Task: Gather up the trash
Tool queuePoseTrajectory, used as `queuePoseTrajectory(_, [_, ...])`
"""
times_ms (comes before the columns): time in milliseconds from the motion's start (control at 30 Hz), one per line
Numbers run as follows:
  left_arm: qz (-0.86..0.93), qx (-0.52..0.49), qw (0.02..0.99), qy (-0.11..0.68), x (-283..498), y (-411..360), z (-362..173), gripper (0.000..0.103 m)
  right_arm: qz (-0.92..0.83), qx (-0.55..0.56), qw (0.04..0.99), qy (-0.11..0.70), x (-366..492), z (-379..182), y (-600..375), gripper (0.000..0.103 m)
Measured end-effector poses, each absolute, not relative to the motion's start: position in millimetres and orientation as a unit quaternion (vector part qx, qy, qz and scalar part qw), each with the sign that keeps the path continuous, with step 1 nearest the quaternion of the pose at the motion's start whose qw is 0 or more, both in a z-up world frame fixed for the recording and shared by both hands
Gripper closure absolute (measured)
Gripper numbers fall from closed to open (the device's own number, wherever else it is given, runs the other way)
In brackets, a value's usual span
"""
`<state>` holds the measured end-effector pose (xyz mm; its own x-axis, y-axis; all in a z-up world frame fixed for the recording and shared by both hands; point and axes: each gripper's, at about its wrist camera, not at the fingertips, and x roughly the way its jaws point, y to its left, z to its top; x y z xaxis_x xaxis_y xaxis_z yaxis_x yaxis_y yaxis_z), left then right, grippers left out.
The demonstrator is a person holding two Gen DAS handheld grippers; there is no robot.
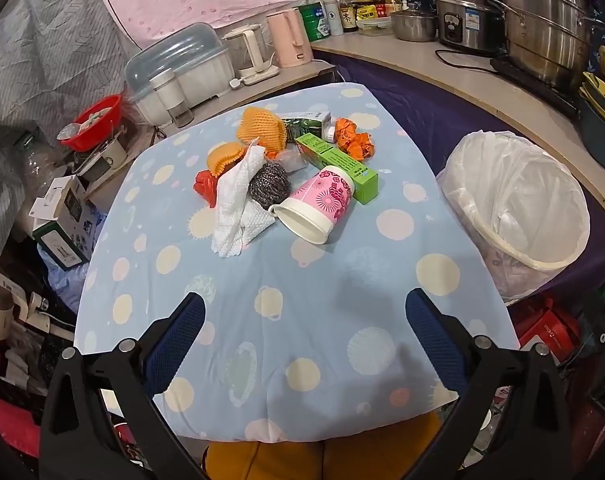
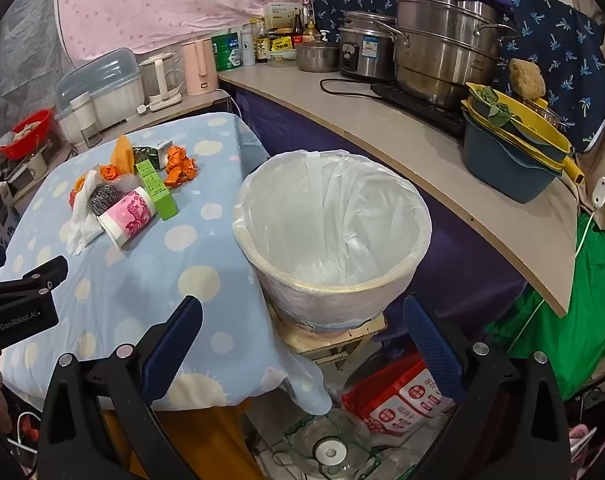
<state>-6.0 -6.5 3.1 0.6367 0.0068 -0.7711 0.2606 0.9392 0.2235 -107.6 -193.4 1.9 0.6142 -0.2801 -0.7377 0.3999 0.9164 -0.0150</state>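
Observation:
A pile of trash lies on the table with the blue spotted cloth (image 1: 294,304): a pink flowered paper cup (image 1: 316,204) on its side, a green box (image 1: 336,162), a steel scourer (image 1: 269,183), a white paper towel (image 1: 238,204), orange foam nets (image 1: 260,128) and crumpled orange wrappers (image 1: 352,138). A white-lined bin (image 2: 330,216) stands right of the table, empty. My left gripper (image 1: 304,320) is open and empty over the near cloth. My right gripper (image 2: 302,320) is open and empty in front of the bin. The pile also shows in the right wrist view, with the cup (image 2: 128,216).
The bin rests on a small stool (image 2: 330,340). A counter (image 2: 402,136) with steel pots (image 2: 442,48), a rice cooker and stacked bowls runs behind the bin. Kettles and a dish cover (image 1: 178,72) stand behind the table. Boxes and clutter lie left of it.

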Motion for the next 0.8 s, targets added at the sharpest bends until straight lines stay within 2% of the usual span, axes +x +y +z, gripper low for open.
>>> queuePoseTrajectory(800, [-0.068,0.155,0.894,0.415,-7.9,-4.7,9.1,0.007,-0.191,0.07,0.898,0.391,-108.2,6.6,-189.6,0.007])
